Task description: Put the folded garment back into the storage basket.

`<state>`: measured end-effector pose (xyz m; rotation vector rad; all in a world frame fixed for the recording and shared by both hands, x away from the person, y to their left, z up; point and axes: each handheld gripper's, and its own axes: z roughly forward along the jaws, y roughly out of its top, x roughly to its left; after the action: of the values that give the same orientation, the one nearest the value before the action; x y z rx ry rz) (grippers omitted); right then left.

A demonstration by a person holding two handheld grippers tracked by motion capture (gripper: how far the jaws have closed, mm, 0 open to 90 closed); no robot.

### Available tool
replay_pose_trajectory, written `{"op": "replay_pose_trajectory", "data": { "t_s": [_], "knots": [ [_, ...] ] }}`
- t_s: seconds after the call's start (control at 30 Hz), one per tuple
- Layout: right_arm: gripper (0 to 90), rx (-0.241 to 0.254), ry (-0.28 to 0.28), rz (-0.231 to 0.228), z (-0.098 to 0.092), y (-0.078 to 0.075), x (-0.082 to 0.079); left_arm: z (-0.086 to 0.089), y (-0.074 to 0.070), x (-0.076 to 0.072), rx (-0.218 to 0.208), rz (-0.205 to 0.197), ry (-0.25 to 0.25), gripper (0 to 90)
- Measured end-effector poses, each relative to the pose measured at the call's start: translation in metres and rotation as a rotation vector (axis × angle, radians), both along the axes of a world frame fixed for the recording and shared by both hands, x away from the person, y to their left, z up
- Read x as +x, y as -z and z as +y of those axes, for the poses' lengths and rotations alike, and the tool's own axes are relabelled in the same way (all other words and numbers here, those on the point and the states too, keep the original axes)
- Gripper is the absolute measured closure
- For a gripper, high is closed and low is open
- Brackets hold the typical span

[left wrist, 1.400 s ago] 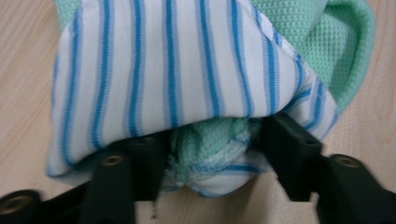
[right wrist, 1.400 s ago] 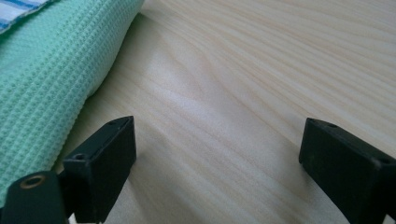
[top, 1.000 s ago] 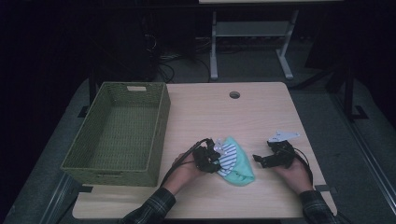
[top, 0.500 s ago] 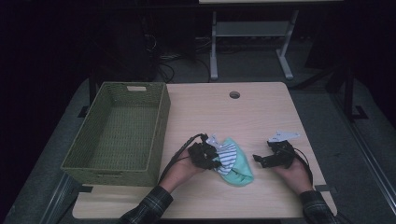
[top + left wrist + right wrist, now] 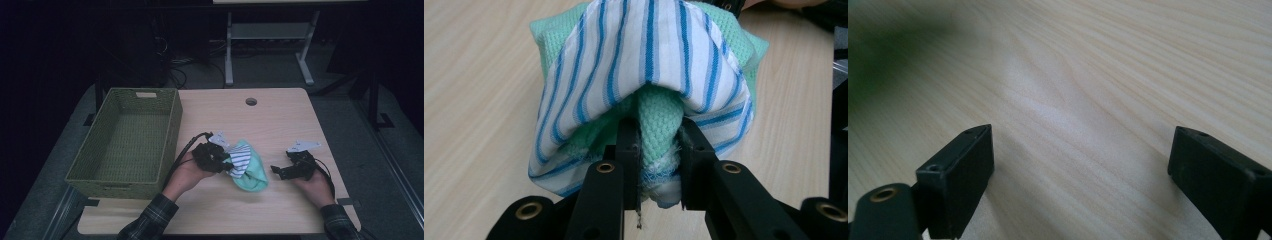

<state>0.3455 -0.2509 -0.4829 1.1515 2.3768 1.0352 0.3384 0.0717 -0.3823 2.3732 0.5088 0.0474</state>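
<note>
A bundle of cloth, mint-green knit (image 5: pixel 252 172) wrapped in a blue-and-white striped piece (image 5: pixel 240 160), lies near the table's front middle. My left gripper (image 5: pixel 223 161) is shut on its left edge. In the left gripper view the jaws pinch a fold of the green knit (image 5: pixel 658 135), with the striped cloth (image 5: pixel 649 55) draped over it and lifted off the wood. My right gripper (image 5: pixel 276 171) rests on the table to the right of the bundle, apart from it. Its jaws stand wide open over bare wood (image 5: pixel 1078 150).
A green woven basket (image 5: pixel 172 127) stands empty at the table's left side, close to my left hand. A round cable hole (image 5: pixel 251 101) sits near the table's far edge. A white desk frame (image 5: pixel 229 55) stands on the floor beyond the table.
My left gripper has lifted slightly with the cloth's edge in its jaws, pulling the striped part up. The right gripper has stayed where it was.
</note>
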Motion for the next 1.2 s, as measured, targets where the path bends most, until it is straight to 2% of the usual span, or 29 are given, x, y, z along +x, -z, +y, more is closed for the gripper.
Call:
{"op": "replay_pose_trajectory", "data": {
  "t_s": [0.4,0.57,0.83,1.03,1.2],
  "knots": [
    [10.8,0.002,0.007,0.000,0.000,0.000,0.000,0.030,-0.046,0.002,-0.027,-0.027,-0.026,74.4],
    [10.5,0.002,0.008,0.001,0.000,0.000,0.000,0.049,-0.065,0.004,-0.028,-0.056,-0.059,74.3],
    [0.4,-0.012,0.043,0.023,0.002,0.001,0.002,0.088,-0.087,0.007,-0.049,-0.081,-0.138,74.3],
    [0.0,-0.019,0.045,0.018,0.001,0.001,0.003,0.121,-0.101,0.007,-0.066,-0.111,-0.214,74.3],
    [0.1,-0.018,0.045,0.018,0.001,0.001,0.003,0.149,-0.107,0.008,-0.048,-0.124,-0.279,74.3]
  ]
}}
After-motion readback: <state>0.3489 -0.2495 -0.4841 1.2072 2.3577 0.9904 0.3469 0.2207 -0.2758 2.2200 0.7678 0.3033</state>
